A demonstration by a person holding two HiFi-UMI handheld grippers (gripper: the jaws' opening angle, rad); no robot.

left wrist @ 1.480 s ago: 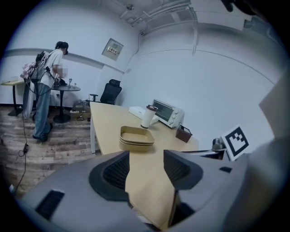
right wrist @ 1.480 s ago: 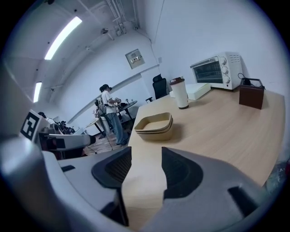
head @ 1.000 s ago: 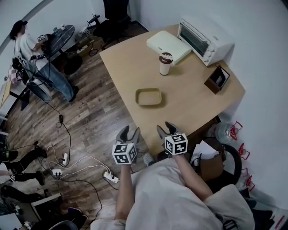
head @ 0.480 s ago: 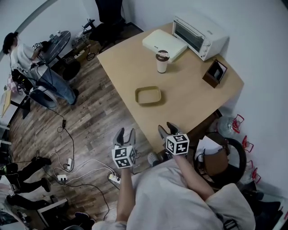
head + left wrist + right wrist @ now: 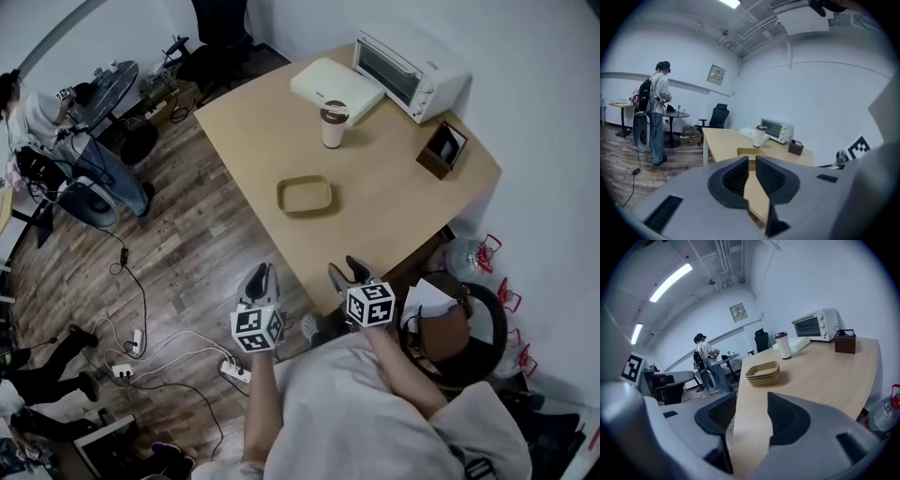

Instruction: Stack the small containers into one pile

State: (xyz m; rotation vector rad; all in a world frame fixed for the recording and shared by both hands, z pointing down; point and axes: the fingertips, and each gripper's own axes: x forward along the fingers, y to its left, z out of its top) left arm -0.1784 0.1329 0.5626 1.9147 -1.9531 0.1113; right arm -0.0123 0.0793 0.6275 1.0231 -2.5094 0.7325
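Left gripper [image 5: 259, 278], jaws just closing on nothing, and right gripper [image 5: 347, 272], agape and empty, could unstack the containers [image 5: 305, 195] ahead by nudging them.

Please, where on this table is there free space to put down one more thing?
The widest bare patch of the table lies between the stacked containers, the brown box and the near edge. A second lies left of the cup, toward the left edge. The far corner is crowded: cup, white case, toaster oven.
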